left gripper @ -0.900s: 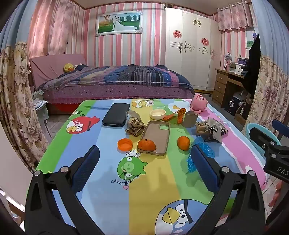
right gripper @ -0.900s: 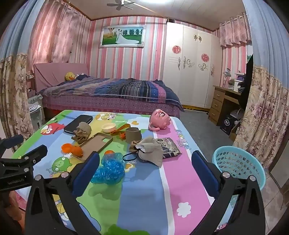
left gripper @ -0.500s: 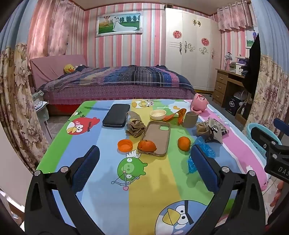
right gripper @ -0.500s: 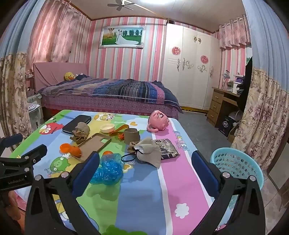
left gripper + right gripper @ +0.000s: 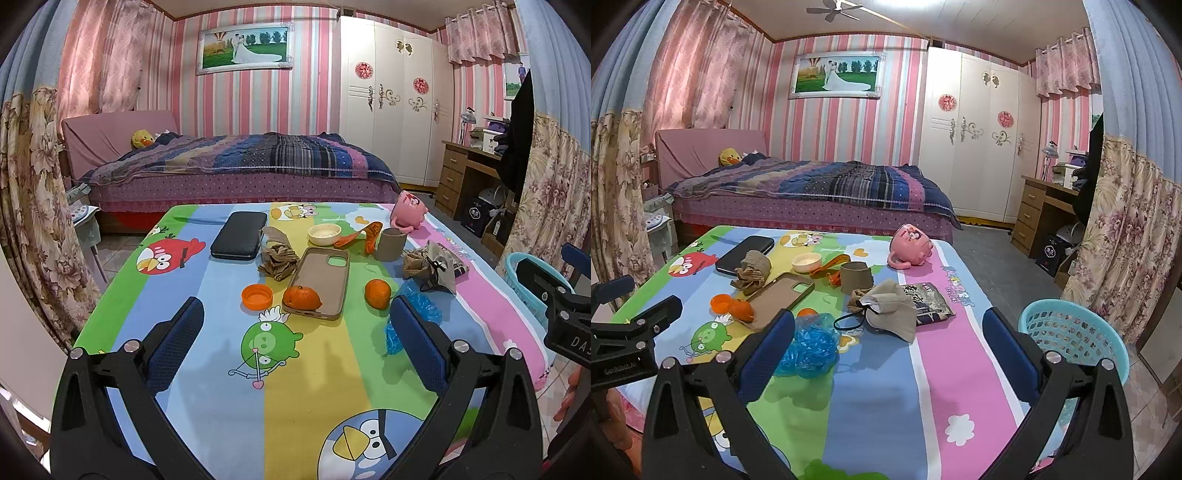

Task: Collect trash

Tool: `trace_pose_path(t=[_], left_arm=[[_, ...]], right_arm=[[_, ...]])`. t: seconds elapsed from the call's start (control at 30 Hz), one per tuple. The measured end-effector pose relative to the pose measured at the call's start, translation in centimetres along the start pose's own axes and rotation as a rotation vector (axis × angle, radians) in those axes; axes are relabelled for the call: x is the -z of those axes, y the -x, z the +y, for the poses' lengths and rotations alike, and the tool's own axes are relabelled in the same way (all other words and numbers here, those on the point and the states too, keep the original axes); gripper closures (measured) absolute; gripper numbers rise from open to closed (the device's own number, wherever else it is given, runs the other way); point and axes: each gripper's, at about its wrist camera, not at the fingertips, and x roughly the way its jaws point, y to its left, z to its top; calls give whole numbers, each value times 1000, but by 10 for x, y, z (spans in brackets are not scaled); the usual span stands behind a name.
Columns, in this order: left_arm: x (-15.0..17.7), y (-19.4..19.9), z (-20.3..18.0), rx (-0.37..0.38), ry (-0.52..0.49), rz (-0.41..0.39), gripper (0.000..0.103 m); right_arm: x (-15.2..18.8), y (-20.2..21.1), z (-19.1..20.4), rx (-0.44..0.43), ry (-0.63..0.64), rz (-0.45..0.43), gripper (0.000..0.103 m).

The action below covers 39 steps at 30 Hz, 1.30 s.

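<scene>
Barely any shift since a moment back: both views nudged a touch, everything on the desk (image 5: 207,376) lying where it was

Left gripper (image 5: 295,341) hovering over the near edge of the cartoon-print cloth, fingers (image 5: 175,343) spread wide with nothing between them. Same story on the right gripper (image 5: 888,352), fingers (image 5: 1010,349) fully apart and empty, angled down toward the right half of the desk

Trash scattered across the middle: crumpled blue plastic (image 5: 809,349) just beyond the right gripper's left finger, also seen in the left view (image 5: 417,319) behind the right-hand finger. Scrunched brown paper (image 5: 277,254) between the black case (image 5: 239,234) and the tan phone case (image 5: 321,282). Another brown wad with a grey face mask (image 5: 892,314) draped beside it, black ear loop trailing toward the blue plastic, dark packet (image 5: 927,301) tucked partly under the mask. Orange peel (image 5: 369,236) next to the small white bowl (image 5: 324,233) and the brown cup (image 5: 391,243)

One tangerine (image 5: 301,297) sitting on the near end of the phone case, a second one (image 5: 377,293) on the cloth to its right, orange cap (image 5: 257,296) to its left. Pink mug (image 5: 910,249) tipped on its side at the far right corner

Light-blue basket (image 5: 1075,332) on the floor off the right edge of the desk, close to the right gripper's outer finger
</scene>
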Motion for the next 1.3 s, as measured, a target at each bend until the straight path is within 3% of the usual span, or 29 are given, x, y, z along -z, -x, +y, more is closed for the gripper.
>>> trace_pose_path(t=[1.3], left_arm=[[-2, 1, 0, -7, 2, -3, 5]], right_arm=[[-1, 0, -2, 3, -2, -5, 4]])
